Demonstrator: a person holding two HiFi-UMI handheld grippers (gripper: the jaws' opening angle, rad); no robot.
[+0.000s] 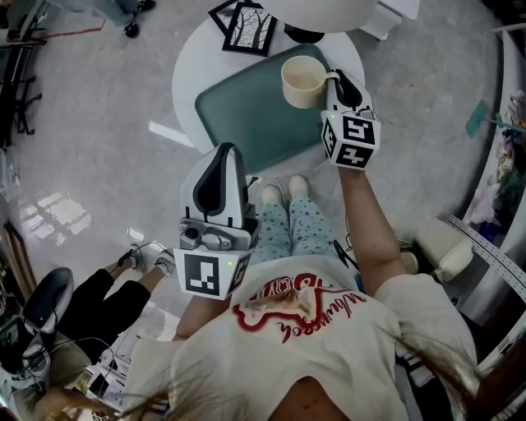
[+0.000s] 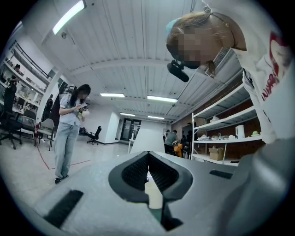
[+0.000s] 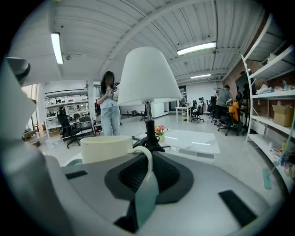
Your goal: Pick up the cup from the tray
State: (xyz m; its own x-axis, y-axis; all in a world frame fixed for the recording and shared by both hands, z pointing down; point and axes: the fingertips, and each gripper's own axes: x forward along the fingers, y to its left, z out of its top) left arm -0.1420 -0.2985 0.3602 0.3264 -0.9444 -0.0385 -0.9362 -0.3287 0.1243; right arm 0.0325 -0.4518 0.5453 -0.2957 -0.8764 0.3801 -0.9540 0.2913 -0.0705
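A cream cup [image 1: 302, 80] hangs above the far right part of the green tray [image 1: 246, 123], which lies on a round white table [image 1: 191, 76]. My right gripper [image 1: 333, 82] is shut on the cup's handle. In the right gripper view the cup [image 3: 107, 148] sits just left of the jaws, and its handle [image 3: 148, 161] runs down into the right gripper [image 3: 145, 184]. My left gripper [image 1: 226, 154] is held near my body, short of the tray, with its jaws together and nothing in them. The left gripper [image 2: 148, 174] points out over the room.
Two framed pictures [image 1: 246, 27] and a white lamp shade [image 1: 316, 12] stand at the table's far side. The lamp [image 3: 147, 76] rises right behind the cup. A person [image 3: 109, 108] stands farther off. Another person [image 1: 82, 304] sits at my lower left.
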